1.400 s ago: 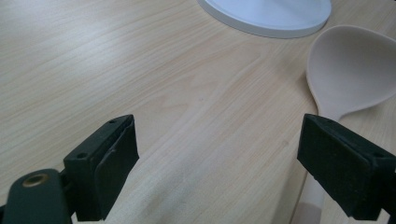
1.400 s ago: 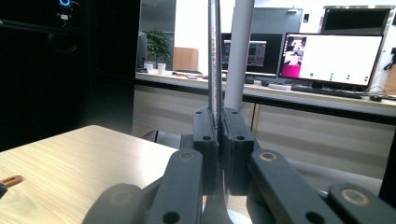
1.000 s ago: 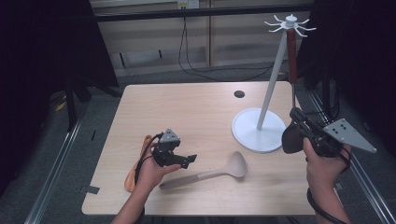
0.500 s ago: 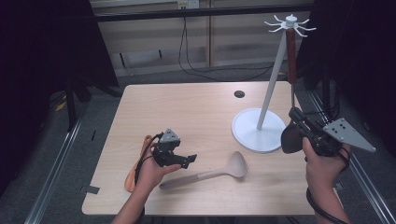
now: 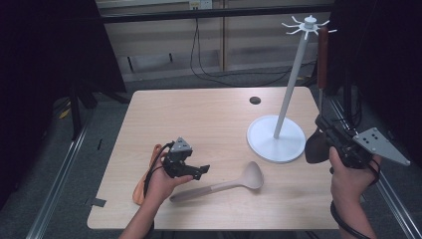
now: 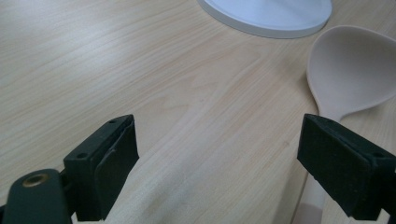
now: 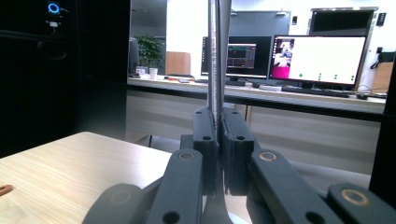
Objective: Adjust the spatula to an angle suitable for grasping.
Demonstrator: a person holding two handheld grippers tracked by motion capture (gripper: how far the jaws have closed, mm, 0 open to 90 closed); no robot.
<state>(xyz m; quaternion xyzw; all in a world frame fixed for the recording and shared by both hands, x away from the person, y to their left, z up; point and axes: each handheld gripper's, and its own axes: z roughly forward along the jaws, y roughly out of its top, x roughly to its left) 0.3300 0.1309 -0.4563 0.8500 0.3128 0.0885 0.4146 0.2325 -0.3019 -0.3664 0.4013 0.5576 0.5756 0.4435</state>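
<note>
Upright, spatula (image 7: 218, 56) between shut jaws

The right gripper (image 7: 218, 140) clamps a thin metal rod (image 7: 215, 60) that rises upright, above the wooden table (image 7: 60, 172) edge.

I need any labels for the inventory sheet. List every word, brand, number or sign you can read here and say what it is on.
No text can be read.
Wide monitor: white page with small dots, any writing too small to read.
Smaller monitor: dark window, lines blurred beyond reading.
Beige ladle, white stand, table: no print or label shows.
</note>
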